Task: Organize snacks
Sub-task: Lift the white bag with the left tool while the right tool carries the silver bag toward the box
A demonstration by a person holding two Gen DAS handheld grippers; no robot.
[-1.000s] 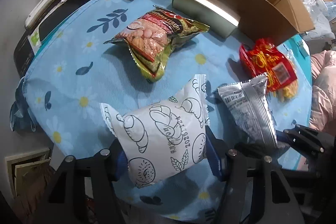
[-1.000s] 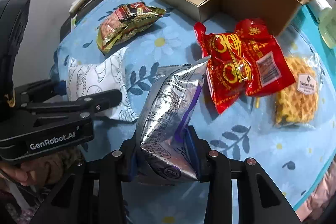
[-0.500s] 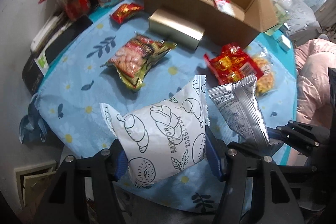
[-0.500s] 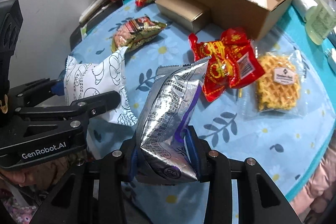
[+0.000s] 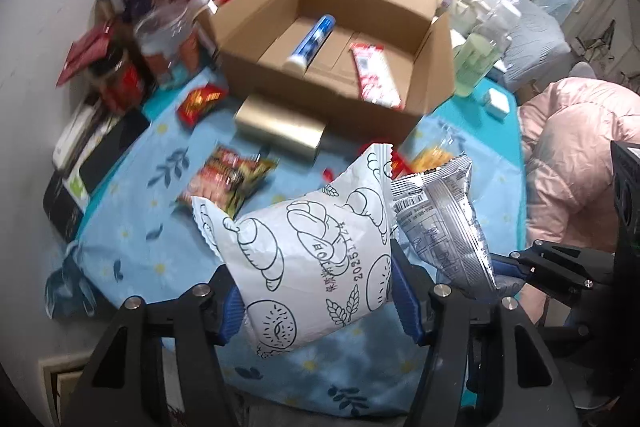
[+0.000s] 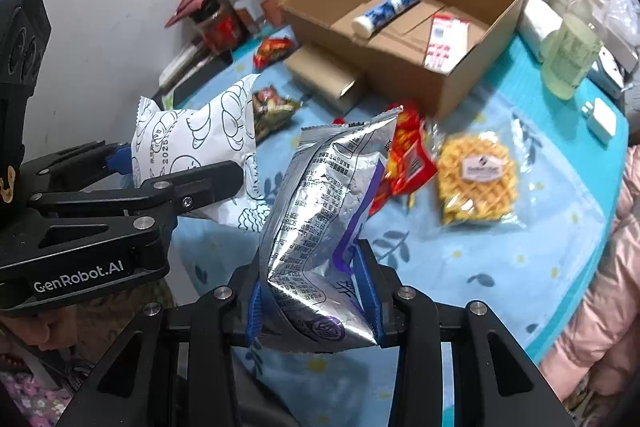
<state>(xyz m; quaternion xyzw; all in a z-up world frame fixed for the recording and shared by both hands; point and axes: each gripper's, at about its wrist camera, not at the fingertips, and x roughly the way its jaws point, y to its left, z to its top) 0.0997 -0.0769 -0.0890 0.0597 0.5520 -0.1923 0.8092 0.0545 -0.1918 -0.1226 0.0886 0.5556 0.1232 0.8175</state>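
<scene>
My left gripper [image 5: 318, 291] is shut on a white bread bag [image 5: 312, 259] with line drawings, held high above the table; it also shows in the right wrist view [image 6: 196, 143]. My right gripper [image 6: 316, 295] is shut on a silver snack bag [image 6: 324, 219], held beside it [image 5: 440, 219]. An open cardboard box [image 5: 332, 107] stands ahead with a blue tube [image 5: 312, 41] and a red-white packet [image 5: 372, 73] inside. On the blue cloth lie a peanut bag [image 5: 224, 179], a red bag [image 6: 408, 155], a waffle pack [image 6: 476, 179] and a gold box [image 5: 280, 127].
Jars, bottles and packets [image 5: 172, 15] crowd the back left. A small red packet [image 5: 200, 101] lies by the box. A greenish bottle [image 6: 570, 55] stands at the right. A pink jacket [image 5: 576, 155] lies past the table's right edge.
Both grippers have lifted their bags higher and tipped the view up, so the box interior and back clutter now show. Both grips are unchanged.
</scene>
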